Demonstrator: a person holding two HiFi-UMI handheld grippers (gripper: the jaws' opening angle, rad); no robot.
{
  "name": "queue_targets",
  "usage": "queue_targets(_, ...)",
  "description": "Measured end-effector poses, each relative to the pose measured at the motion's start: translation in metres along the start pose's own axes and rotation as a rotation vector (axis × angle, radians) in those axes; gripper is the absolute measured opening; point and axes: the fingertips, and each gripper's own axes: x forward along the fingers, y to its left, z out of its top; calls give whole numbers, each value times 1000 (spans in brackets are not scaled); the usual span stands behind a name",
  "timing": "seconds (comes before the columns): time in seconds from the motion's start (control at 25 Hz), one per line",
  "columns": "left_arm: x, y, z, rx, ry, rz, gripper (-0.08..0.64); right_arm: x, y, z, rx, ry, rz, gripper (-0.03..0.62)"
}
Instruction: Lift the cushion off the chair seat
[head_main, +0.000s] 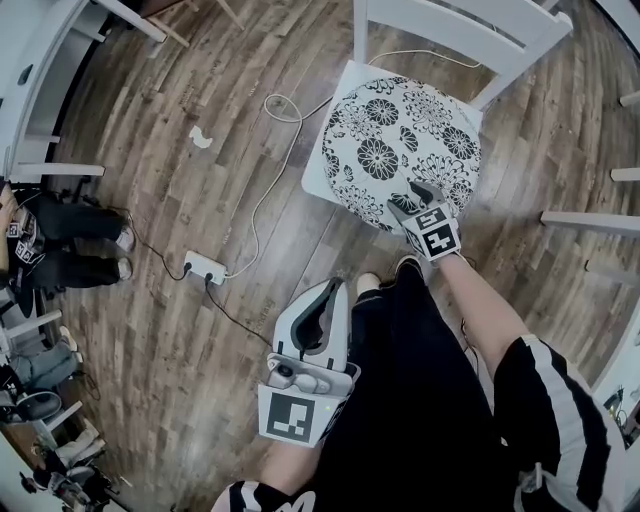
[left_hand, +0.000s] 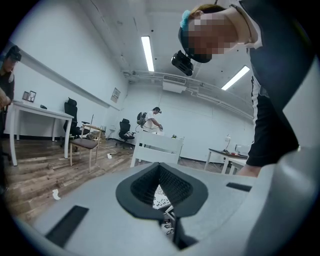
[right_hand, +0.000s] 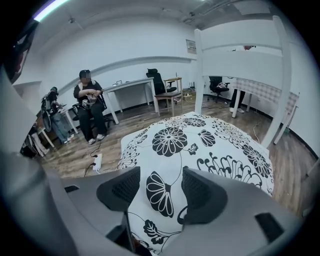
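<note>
No legible writing in any view.
The wall plaque (left_hand: 116, 94) far on the left is too small to read; the cubes on the left gripper (head_main: 325, 300) and right gripper (head_main: 421, 190) carry only black-and-white square patterns, not letters or numbers.

Backrest (head_main: 500, 28) blocks cushion (head_main: 400, 140) far edge; near, left edges open

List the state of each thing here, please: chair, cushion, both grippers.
Chair: upright.
Cushion: lying flat on the seat, not lifted.
Right gripper: open, at the cushion's near edge.
Left gripper: shut, empty.
</note>
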Motion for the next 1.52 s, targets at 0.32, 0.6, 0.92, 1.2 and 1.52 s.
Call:
queue_targets(0.32, -2, 9, -10, -8, 24, 10, -1, 20, -4, -15, -11, 87, -1, 252)
queue_targets(0.6, -4, 14, -11, 1, 45, 9, -1, 30, -6, -25, 15, 134, -9, 252)
queue_targets(0.92, -8, 12, -17, -9, 55, 10, 0, 34, -7, -27, -3, 135, -31, 250)
queue_targets(1.2, -11, 10, -22, -10, 66, 8, 0, 34, -9, -25, -33, 118, -56, 249)
queue_targets(1.52, -7, 7, -20, -10, 67, -1, 0, 32, -10, -28, -33, 153, -36, 196)
